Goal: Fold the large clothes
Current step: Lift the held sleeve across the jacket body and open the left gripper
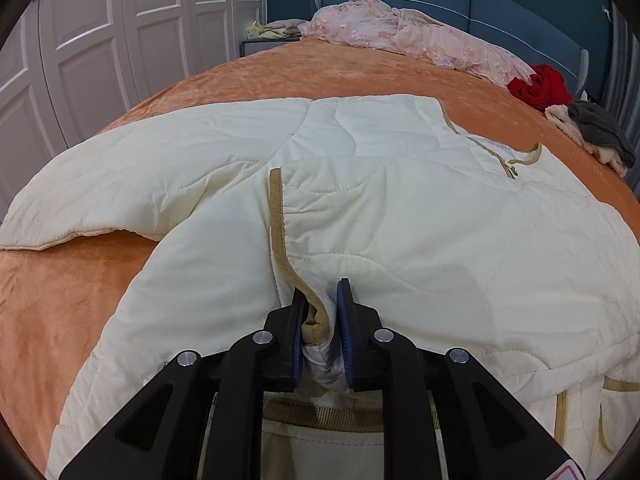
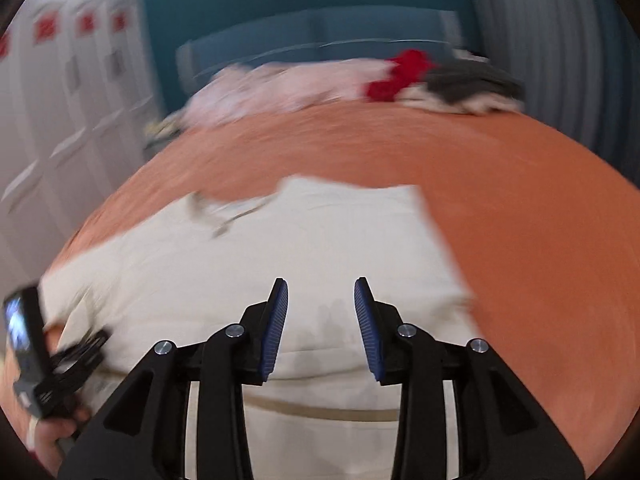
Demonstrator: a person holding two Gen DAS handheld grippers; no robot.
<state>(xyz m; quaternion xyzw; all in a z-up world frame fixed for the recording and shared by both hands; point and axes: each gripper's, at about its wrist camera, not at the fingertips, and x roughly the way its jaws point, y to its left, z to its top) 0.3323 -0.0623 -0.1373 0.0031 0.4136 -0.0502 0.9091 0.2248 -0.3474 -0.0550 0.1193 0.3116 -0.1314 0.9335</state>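
On the orange bed (image 1: 72,300) a cream quilted jacket (image 1: 400,208) lies spread flat, filling most of the near half of the cover. At far left stands a white wardrobe (image 1: 100,40). One sleeve (image 1: 100,196) of the jacket reaches out leftward, its cuff near the bed's edge. A tan trim (image 1: 277,216) runs down the jacket's middle toward the camera and ends between the pads of the left gripper (image 1: 322,322), which are close together and pinch a bunched fold of that trimmed edge with white lining showing below. Further right, a zipper (image 1: 505,162) lies open near the collar. Beyond the jacket, by the blue headboard (image 1: 460,4), sits a crumpled pink blanket (image 1: 420,36), then a red garment (image 1: 540,86), then a grey and cream pile (image 1: 596,134) at the right edge.

From the right wrist view, which is blurred, the left gripper's body shows at lower left with a hand (image 2: 50,436) under it. The right gripper (image 2: 321,322) hovers over the jacket's right part, its blue pads apart with nothing between them; orange cover lies bare to the right.
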